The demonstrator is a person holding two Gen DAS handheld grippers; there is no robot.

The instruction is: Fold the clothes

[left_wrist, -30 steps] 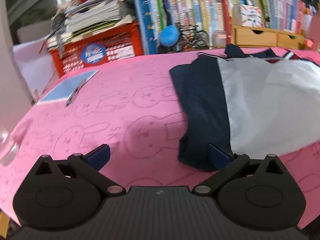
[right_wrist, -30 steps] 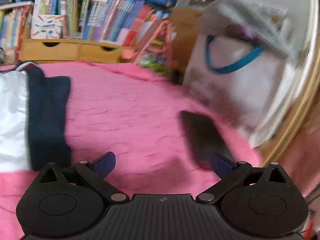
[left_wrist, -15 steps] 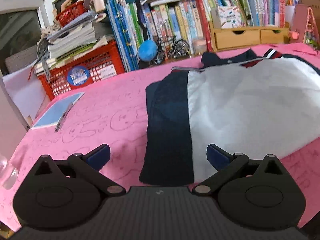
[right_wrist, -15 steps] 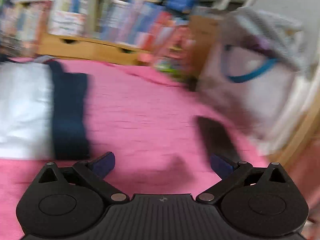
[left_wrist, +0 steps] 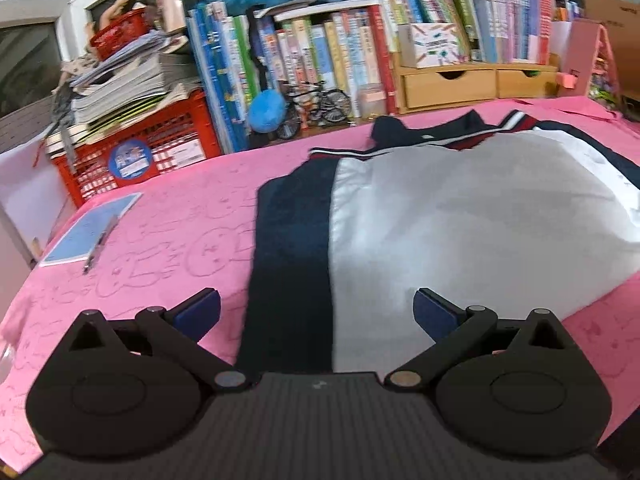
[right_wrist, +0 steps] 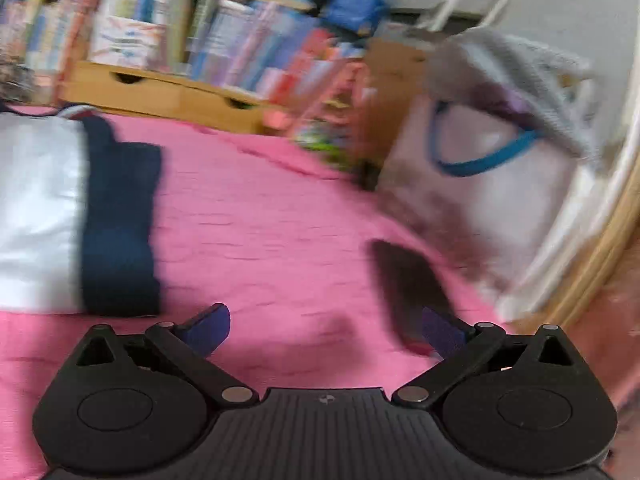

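Observation:
A white and navy shirt point(left_wrist: 460, 216) with red-striped collar lies flat on the pink bunny-print cloth point(left_wrist: 172, 240). Its navy side panel point(left_wrist: 292, 240) runs straight toward me. My left gripper point(left_wrist: 316, 314) hangs open just above the shirt's near hem, straddling the navy and white seam, holding nothing. In the blurred right wrist view the same shirt point(right_wrist: 44, 216) shows at the far left with its navy edge point(right_wrist: 118, 232). My right gripper point(right_wrist: 326, 330) is open over bare pink cloth, to the right of the shirt.
A blue notebook with a pen point(left_wrist: 88, 232) lies at the left. A red crate point(left_wrist: 136, 152) of papers, books and wooden drawers point(left_wrist: 472, 86) line the back. A dark flat object point(right_wrist: 408, 280) and a white bag with blue handle point(right_wrist: 480, 168) sit at the right.
My left gripper has swung right and closer over the shirt, from its left corner to the navy and white seam. The right view shifted slightly and stays blurred; both grippers remain open.

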